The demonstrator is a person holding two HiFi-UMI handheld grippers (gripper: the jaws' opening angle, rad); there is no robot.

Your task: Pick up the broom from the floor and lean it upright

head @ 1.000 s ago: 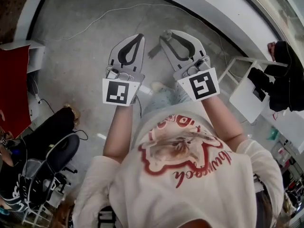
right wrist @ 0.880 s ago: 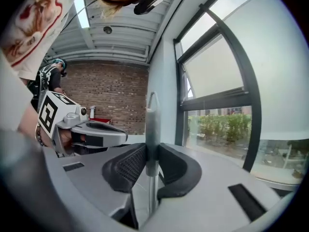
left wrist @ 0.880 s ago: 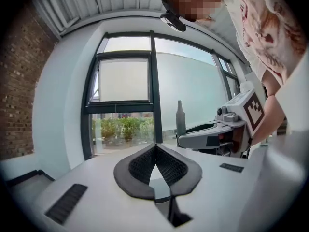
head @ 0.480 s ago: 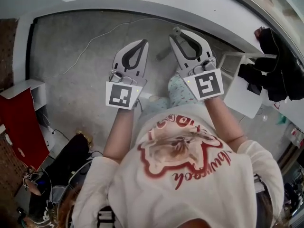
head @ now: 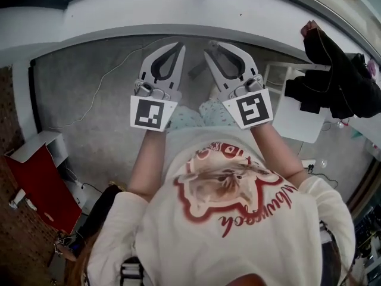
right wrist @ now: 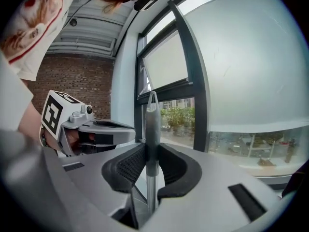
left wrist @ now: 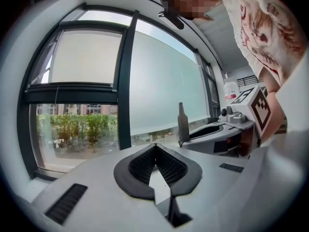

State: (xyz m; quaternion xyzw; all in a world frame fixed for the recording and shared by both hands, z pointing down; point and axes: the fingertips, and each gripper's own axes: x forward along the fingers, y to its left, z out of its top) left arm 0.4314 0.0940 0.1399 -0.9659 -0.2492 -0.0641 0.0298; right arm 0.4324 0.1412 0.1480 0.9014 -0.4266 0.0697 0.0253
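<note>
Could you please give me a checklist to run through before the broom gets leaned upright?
1. Right gripper shut on the broom handle: ok.
2. Handle upright between the pads: ok.
3. Left gripper empty, jaws together: ok.
4. Broom head clear of the floor: cannot tell, it is out of view.
5. Something ahead to lean against: probably ok, a window frame stands right in front.

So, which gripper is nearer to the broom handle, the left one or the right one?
Right. The right gripper is shut on the broom handle, which stands upright between its pads. The left gripper is beside it, apart from the handle, jaws together and empty.
</note>
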